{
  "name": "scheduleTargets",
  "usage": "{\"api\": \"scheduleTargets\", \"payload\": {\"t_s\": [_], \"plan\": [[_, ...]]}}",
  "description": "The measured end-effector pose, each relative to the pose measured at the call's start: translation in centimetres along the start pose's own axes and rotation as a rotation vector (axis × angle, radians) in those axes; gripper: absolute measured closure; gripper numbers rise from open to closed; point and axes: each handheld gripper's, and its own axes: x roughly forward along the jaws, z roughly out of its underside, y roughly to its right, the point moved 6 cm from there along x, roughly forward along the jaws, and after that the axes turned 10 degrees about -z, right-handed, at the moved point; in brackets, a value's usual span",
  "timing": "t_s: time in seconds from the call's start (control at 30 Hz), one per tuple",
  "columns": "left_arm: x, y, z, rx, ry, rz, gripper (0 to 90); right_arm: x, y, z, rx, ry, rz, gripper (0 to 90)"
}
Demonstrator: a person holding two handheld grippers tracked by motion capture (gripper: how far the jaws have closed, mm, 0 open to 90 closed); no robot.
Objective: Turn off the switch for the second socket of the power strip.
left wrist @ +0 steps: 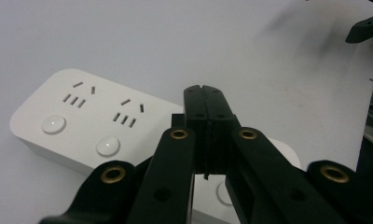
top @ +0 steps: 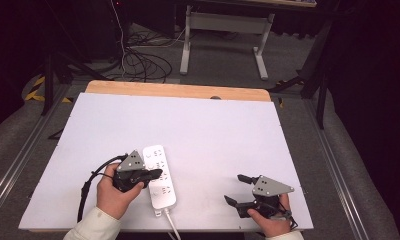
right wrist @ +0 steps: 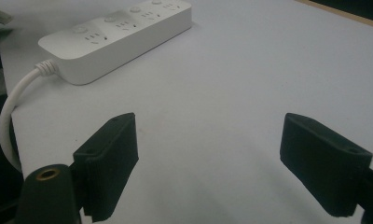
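- The white power strip point(top: 159, 176) lies flat on the white worktop point(top: 213, 130), toward your near-left part of it, its long axis running away from you.
- Its white cord point(top: 172, 227) leaves the strip's near end and runs off the worktop's near edge.
- Your left tongs point(top: 156, 174) sit over the middle of the power strip, pointing across it from its left side. In the left gripper view the left tongs point(left wrist: 204, 88) have their jaws pressed together with nothing between them, above the strip's socket face point(left wrist: 100, 116); whether the tips touch the strip cannot be told.
- Your left hand point(top: 115, 192) holds them just left of the power strip.
- Your right tongs point(top: 236, 189) are well to the right of the power strip, near the worktop's near edge, jaws spread wide and empty.
- In the right gripper view the right tongs point(right wrist: 208, 158) frame bare worktop, with the power strip point(right wrist: 119, 37) beyond them at the upper left.
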Motion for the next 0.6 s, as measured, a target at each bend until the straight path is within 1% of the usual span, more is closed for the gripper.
{"api": "scheduleTargets", "payload": {"t_s": [0.1,0.13,0.23,0.33,0.47,0.53,0.57,0.6], "plan": [[0.10,-0.14,0.07,0.011,-0.010,-0.007,89.9,0.03,0.00,0.01,0.000,0.000,-0.002,19.5],[0.15,-0.07,0.14,0.002,-0.017,-0.006,89.9,0.03,0.00,0.01,0.000,0.000,-0.002,19.4],[0.21,-0.21,0.19,0.010,-0.027,-0.015,89.9,0.00,0.00,0.02,0.000,-0.001,-0.001,19.5],[0.42,-0.32,0.45,0.013,-0.067,-0.015,89.9,0.02,0.00,0.03,0.000,-0.001,-0.002,19.5],[0.57,-0.33,0.53,0.012,-0.079,-0.015,89.9,0.03,-0.01,0.02,-0.003,-0.003,-0.002,19.5],[0.67,-0.37,0.58,0.019,-0.094,-0.022,89.9,0.03,0.00,0.03,-0.001,-0.002,-0.003,19.4],[0.69,-0.46,0.60,0.024,-0.101,-0.034,89.9,0.03,0.00,0.04,-0.001,-0.002,-0.003,19.5],[0.78,-0.42,0.65,0.024,-0.113,-0.031,89.9,0.03,0.00,0.04,-0.001,-0.002,-0.003,19.5]]}}
